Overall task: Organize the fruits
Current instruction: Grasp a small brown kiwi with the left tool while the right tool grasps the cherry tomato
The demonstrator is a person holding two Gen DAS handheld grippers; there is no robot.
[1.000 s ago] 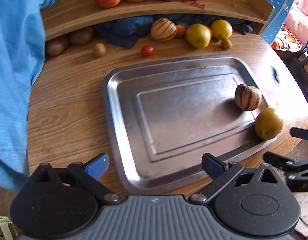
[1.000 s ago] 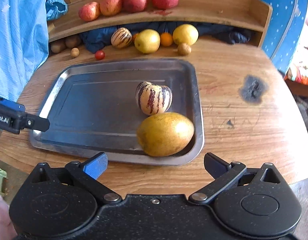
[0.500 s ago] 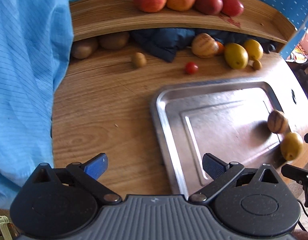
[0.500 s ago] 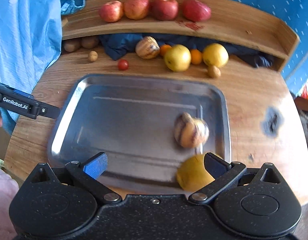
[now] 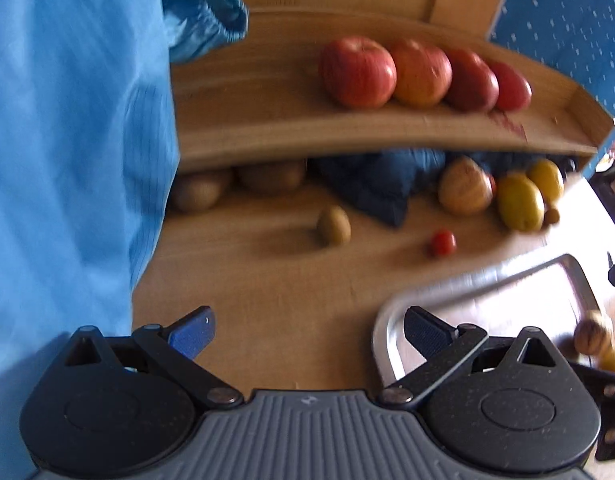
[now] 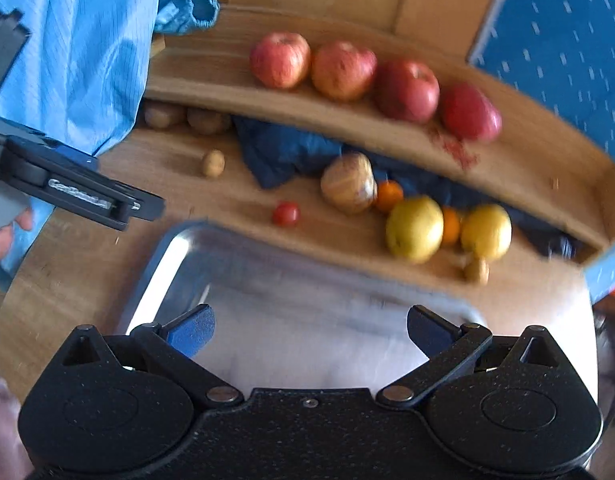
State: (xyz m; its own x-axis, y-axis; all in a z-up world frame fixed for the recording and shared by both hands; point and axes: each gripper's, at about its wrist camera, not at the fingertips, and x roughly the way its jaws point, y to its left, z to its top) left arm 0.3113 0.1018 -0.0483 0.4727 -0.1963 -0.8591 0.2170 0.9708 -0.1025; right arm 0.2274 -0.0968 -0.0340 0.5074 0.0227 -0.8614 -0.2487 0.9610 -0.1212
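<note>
Behind the tray (image 6: 155, 280), apples (image 6: 343, 70) line the shelf (image 6: 507, 168).

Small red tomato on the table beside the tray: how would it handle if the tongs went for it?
The tomato looks round and smooth, so it would probably roll if nudged. Being small, it is likely light and may slip from wide-open tongs; likely soft-skinned.

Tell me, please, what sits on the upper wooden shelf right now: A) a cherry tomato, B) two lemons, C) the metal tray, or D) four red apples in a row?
D: four apples line the shelf side by side, while the lemons, tomato and tray are all down on the table.
</note>
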